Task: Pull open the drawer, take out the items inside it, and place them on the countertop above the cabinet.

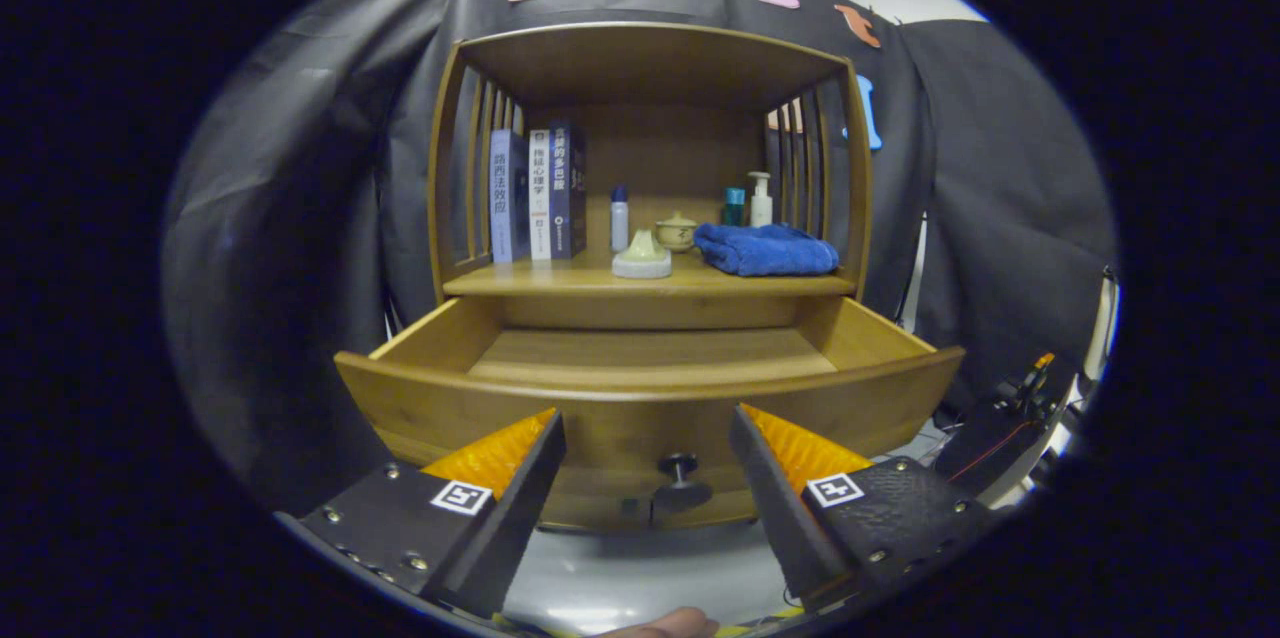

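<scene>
1. Tool (647, 478) stood wide open, holding nothing, its fingers flanking the knob (679, 466) just ahead
2. Drawer (650, 388) hung pulled out beyond, visibly bare
3. Likely stiff, fairly heavy wood; the knob looked the best hold

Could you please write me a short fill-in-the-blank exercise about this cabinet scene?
1. The drawer of the cabinet is pulled ____.
2. The gripper has its fingers ____, with the drawer knob just ahead between them.
3. On the shelf, the folded towel is ____ in colour.
4. The books stand ____ at the shelf's end opposite the towel.

Missing words: open; apart; blue; upright
</scene>
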`<state>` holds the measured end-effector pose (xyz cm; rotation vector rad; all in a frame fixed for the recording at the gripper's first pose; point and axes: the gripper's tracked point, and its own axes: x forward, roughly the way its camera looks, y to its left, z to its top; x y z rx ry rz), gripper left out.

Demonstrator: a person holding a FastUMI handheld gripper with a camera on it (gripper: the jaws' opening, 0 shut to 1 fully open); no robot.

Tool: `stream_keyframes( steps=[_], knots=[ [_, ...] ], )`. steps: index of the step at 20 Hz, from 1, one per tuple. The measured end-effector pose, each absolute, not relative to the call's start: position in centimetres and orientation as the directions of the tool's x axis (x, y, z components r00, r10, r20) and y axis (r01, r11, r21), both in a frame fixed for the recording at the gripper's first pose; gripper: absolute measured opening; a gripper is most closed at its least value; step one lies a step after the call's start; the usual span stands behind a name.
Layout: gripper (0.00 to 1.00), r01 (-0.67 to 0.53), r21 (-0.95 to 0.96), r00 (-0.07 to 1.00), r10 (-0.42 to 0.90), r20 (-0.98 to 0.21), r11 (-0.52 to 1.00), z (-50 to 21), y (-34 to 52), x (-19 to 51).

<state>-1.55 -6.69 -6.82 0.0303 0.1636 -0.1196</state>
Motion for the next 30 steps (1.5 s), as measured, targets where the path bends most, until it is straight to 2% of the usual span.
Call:
stream_keyframes(
  steps=[6, 11, 16, 22, 26, 29, 30],
  knots=[
    [0.99, 0.144, 0.048, 0.968, -0.131, -0.212, 0.988, -11.7, -7.8, -1.4],
    [0.99, 0.163, 0.111, 0.972, -0.141, -0.186, 0.98, -12.2, -8.7, 1.1],
    [0.97, 0.12, 0.176, 0.982, -0.091, -0.165, 0.977, -12.5, -8.4, 1.9],
    [0.98, 0.089, 0.093, 0.974, -0.067, -0.217, 0.992, -12.3, -8.5, 3.0],
    [0.99, 0.079, 0.103, 0.97, -0.053, -0.235, 0.992, -13.0, -8.0, 5.7],
    [0.99, 0.086, 0.105, 0.981, -0.066, -0.183, 0.991, -11.7, -8.0, 8.0],
    [0.99, 0.085, 0.093, 0.975, -0.064, -0.213, 0.992, -12.6, -7.9, 8.7]
  ],
)
